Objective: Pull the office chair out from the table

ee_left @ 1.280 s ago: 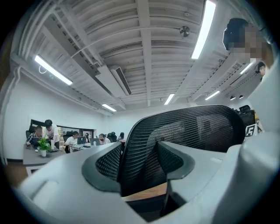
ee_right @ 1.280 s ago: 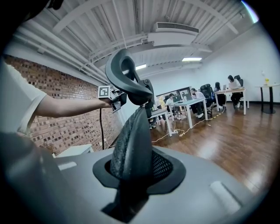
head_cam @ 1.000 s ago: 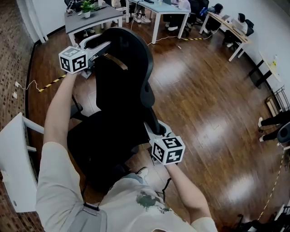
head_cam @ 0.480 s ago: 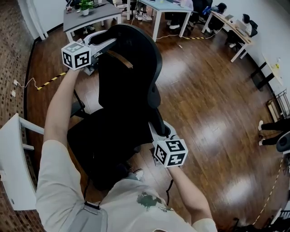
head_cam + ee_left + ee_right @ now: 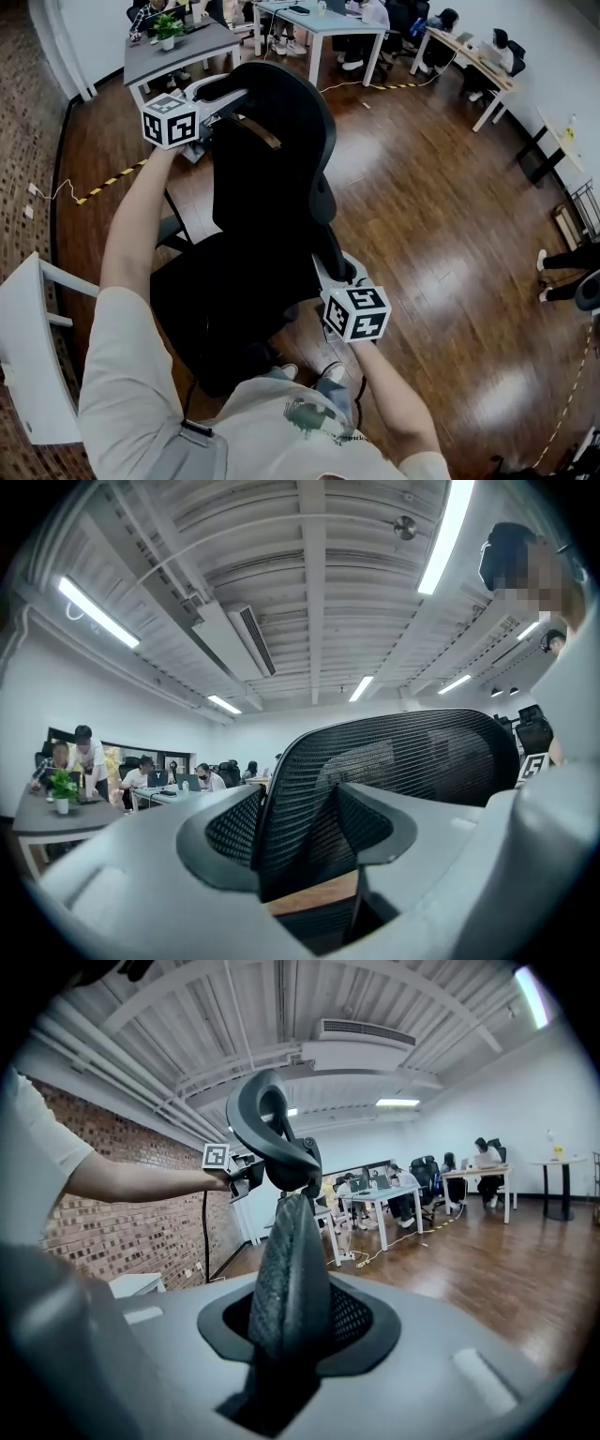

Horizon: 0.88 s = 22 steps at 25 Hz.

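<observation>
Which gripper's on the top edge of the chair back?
The left gripper, closed on the top rim of the office chair; the right gripper grips its side edge lower down.

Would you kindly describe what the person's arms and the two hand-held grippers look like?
The left gripper and the right gripper have pale grey plastic bodies with black-lined jaws; each carries a white cube printed with black square markers. A thin dark cable hangs from the left one. The person wears a pale short-sleeved T-shirt.
</observation>
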Motion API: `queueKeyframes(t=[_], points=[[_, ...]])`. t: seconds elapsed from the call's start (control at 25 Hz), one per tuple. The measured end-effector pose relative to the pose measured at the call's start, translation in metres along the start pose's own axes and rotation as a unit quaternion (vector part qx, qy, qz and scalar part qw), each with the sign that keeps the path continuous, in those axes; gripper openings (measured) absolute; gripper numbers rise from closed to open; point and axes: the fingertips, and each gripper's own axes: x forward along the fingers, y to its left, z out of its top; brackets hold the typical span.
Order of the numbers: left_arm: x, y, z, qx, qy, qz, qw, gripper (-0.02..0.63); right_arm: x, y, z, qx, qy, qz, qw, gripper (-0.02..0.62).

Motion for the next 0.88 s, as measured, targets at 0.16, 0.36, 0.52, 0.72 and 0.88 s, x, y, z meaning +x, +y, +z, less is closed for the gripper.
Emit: queueKeyframes(t=[0.16,0.36,0.52,0.72,0.88], points=[[0.017,-0.006,-0.004,-0.008,0.012,0.001,0.9999,0.272,-0.004,-0.017,0.001,0.001,0.002,0.0,1.0,0.112],[0.027,-0.01,-0.002,-0.013,0.016,0.008,0.9998,0.273,-0.004,-0.029,0.006,-0.002,0.006,0.002,1.0,0.112],[0.023,-0.01,-0.003,-0.019,0.018,0.022,0.9994,0.276,-0.004,-0.028,0.005,0.002,0.004,-0.001,1.0,0.124],[0.007,-0.012,-0.003,-0.023,0.017,0.055,0.998,0.306,-0.008,-0.035,0.006,0.0,0.002,-0.033,0.999,0.168],[-0.011,-0.018,-0.001,-0.032,0.012,0.073,0.9968,0.343,-0.022,-0.038,0.012,0.011,-0.011,-0.042,0.999,0.198]])
